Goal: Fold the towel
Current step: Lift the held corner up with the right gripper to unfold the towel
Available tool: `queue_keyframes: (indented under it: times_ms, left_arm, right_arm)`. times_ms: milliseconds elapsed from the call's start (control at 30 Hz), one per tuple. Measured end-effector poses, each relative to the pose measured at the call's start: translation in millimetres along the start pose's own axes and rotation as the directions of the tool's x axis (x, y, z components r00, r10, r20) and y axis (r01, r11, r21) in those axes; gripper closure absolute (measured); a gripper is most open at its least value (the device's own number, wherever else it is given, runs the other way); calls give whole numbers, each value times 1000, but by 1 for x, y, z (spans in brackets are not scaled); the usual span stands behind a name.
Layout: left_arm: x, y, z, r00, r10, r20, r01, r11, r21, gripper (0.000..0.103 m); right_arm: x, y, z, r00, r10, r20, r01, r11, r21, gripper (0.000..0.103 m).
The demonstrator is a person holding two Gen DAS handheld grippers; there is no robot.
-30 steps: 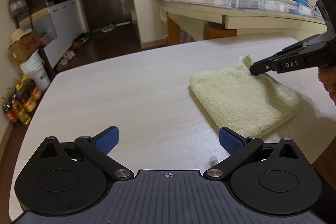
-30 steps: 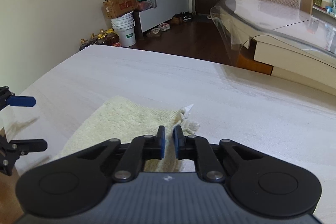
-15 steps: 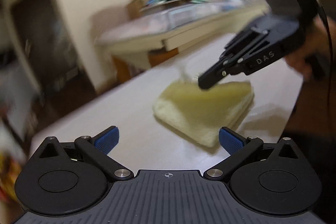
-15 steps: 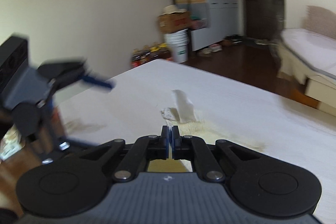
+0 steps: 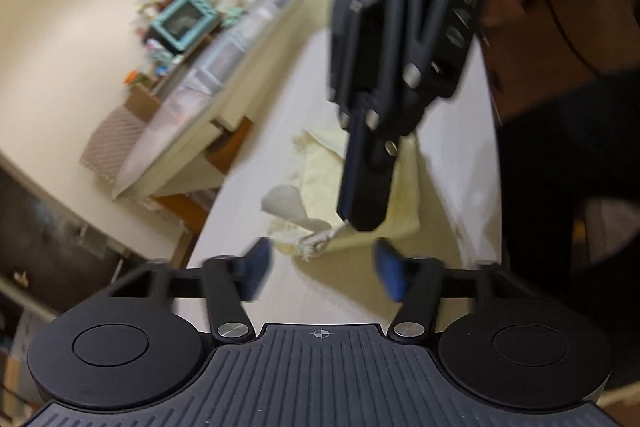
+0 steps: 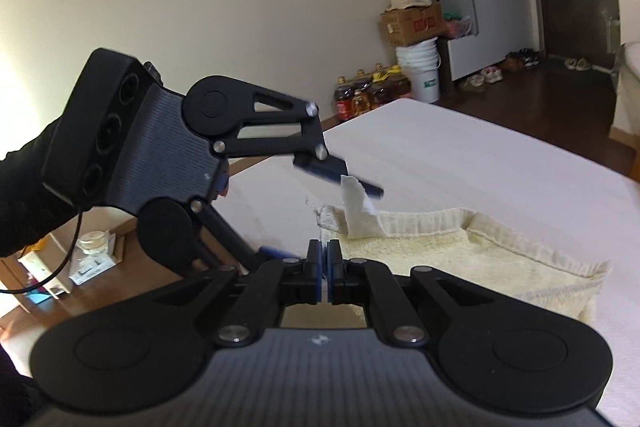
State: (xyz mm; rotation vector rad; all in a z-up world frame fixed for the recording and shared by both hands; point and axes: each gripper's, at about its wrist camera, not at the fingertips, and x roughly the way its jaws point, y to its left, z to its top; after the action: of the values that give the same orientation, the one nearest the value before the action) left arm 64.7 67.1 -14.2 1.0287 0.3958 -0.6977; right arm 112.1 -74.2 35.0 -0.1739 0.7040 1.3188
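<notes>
Right gripper [image 6: 323, 267]: blue pads pressed together. It looks to have pinched the near edge of the pale yellow terry towel [image 6: 472, 255], but the pinch point sits under the fingers, so that's a read, not a clear sight.

Just ahead of its tips the towel's hemmed edge is raised off the white woodgrain table [image 6: 460, 155], with the white care tag [image 6: 354, 207] standing up at the corner. My guess is the edge is held up so the other gripper can get at the corner by the tag.

Left gripper [image 5: 322, 269]: jaws about half open and closing, blurred. In its own view the frayed towel corner and tag lie just ahead of the tips, not yet between the pads. No contact visible. From the right wrist view it comes in from the left, tilted down, upper finger just over the tag.

Task judgement: the second corner grab is under way, no new fold started.

Farther out beyond the table, a brown cardboard box [image 6: 414, 25] carries red print, unreadable. A white plastic bucket [image 6: 420, 69] has a small green mark, also unreadable. Tag print not legible.
</notes>
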Motion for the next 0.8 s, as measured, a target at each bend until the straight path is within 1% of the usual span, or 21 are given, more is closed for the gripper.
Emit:
queue_keyframes:
  times_ms: [67,100,133,167,200,233,300,333,367,433,467,533,567,600,633,700,733,800]
  left_arm:
    - [1,-3,-2,1000,-4,2,4,999,45,55]
    - [1,-4,-2,1000,-9,5,9,998,65,61]
    - [1,-5,-3,1000,-14,4,14,997,76,72]
    - [3,-6,-2,1000,-21,1,20,995,97,77]
    - [4,-7,-2,1000,-24,-4,24,994,104,88]
    - [6,-7,-2,1000,-28,-9,29,993,112,90]
    - [9,-7,-2,999,-34,-12,36,993,116,94]
    - [9,-5,-2,999,-31,-14,33,993,116,94]
    - [11,-4,-3,999,-19,-26,22,993,115,95]
    - [11,-2,-6,999,-11,-34,15,994,106,95]
    - [10,-2,-7,999,-8,-36,11,995,100,95]
    - [7,-2,-10,999,-5,-38,9,995,97,95]
    - [6,-2,-11,999,-5,-38,8,995,96,95]
    - [5,-2,-11,999,-7,-39,11,995,97,95]
    - [5,-3,-11,999,-5,-38,9,995,99,95]
    - [3,-2,-10,999,-7,-37,11,995,96,95]
    - [2,-3,-10,999,-5,-36,9,995,97,95]
    - [4,-2,-8,999,-5,-36,8,995,99,95]
  right_arm:
    - [3,-1,2,1000,4,-14,-4,1000,-7,100]
    - [4,-2,2,1000,7,-17,-7,1000,-6,100]
    - [4,-3,1,1000,8,-20,-8,1000,-6,100]
    - [5,-2,1,1000,10,-22,-10,1000,-5,100]
    - [6,-2,-1,1000,11,-24,-11,1000,-4,100]
    - [7,-2,-1,1000,10,-27,-11,1000,-4,100]
    - [6,-3,-2,1000,9,-29,-9,1000,3,98]
    - [3,-5,-2,1000,11,-26,-11,1000,11,92]
    - [-2,-8,-2,1000,10,-14,-10,1000,22,89]
    - [-21,-20,-3,999,-17,34,16,998,53,78]
    - [-32,-31,-3,997,-59,56,55,996,75,77]
    - [-54,-59,-2,979,-186,78,174,975,141,75]
    - [-63,-78,-1,961,-265,75,247,950,190,73]
    - [-67,-92,-1,949,-308,66,287,931,225,68]
    - [-67,-103,-1,940,-335,57,312,917,250,64]
    - [-65,-131,-2,927,-375,25,350,886,304,63]
    - [-59,-145,-2,925,-379,6,356,874,331,63]
    - [-46,-163,-2,932,-361,-20,344,868,359,64]
